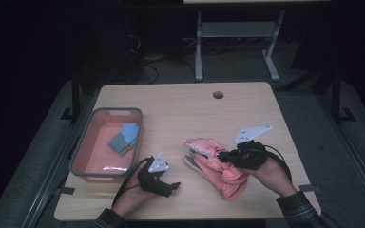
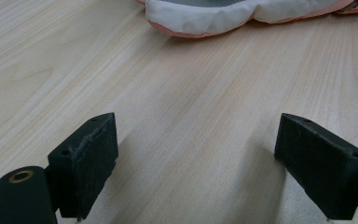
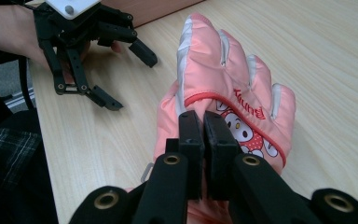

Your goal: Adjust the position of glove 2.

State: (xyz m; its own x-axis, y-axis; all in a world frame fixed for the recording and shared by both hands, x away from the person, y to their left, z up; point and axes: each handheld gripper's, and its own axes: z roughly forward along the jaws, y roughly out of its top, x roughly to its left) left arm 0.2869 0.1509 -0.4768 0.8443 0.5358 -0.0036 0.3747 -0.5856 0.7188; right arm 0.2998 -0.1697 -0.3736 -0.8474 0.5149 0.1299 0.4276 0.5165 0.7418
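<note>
My right gripper (image 3: 204,122) has its jaws clenched on the back of the pink glove (image 1: 217,164), pinning it mid-bench, probably so my left gripper (image 1: 167,186), jaws released over bare wood, can come in. Right gripper view shows the glove's cartoon print; high view adds the tray (image 1: 88,142) holding blue cloth (image 1: 125,137).

right tongs (image 3: 204,122) pinching pink glove (image 3: 228,79) | left tongs (image 3: 130,77) agape, apart

High overhead; two close tabletop (image 1: 180,114) views.
</note>
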